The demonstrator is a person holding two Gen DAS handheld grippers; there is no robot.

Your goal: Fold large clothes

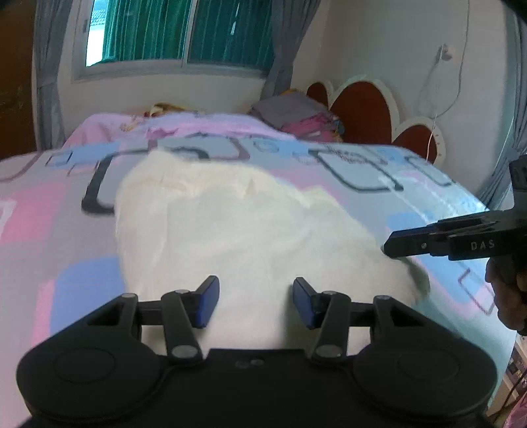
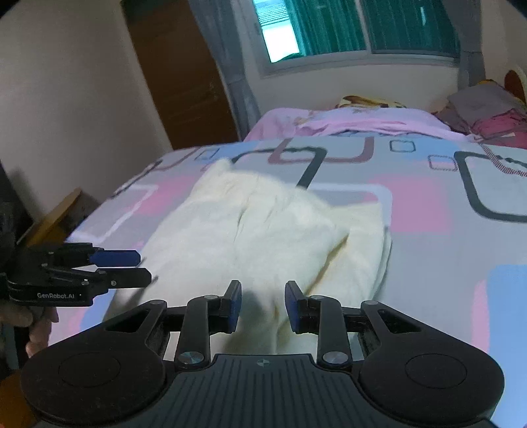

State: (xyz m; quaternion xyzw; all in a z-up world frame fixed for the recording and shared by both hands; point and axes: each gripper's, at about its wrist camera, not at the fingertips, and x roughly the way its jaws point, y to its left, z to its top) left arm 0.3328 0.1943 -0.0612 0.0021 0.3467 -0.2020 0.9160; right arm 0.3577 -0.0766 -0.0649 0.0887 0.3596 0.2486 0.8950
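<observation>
A cream-white garment (image 1: 250, 227) lies bunched and partly folded on the bed; it also shows in the right wrist view (image 2: 257, 230). My left gripper (image 1: 255, 301) is open and empty just above the garment's near edge; it also shows from the side at the left of the right wrist view (image 2: 143, 266). My right gripper (image 2: 262, 304) is open with a narrower gap, empty, over the garment's near end. It also shows from the side in the left wrist view (image 1: 388, 245), its tip at the garment's right edge.
The bed sheet (image 1: 66, 230) has pink, blue and grey squares. A pink blanket (image 2: 362, 123) and stacked clothes (image 1: 296, 115) lie at the far end near the headboard (image 1: 362, 108). A window (image 2: 362, 26) and a wooden door (image 2: 184, 72) are behind.
</observation>
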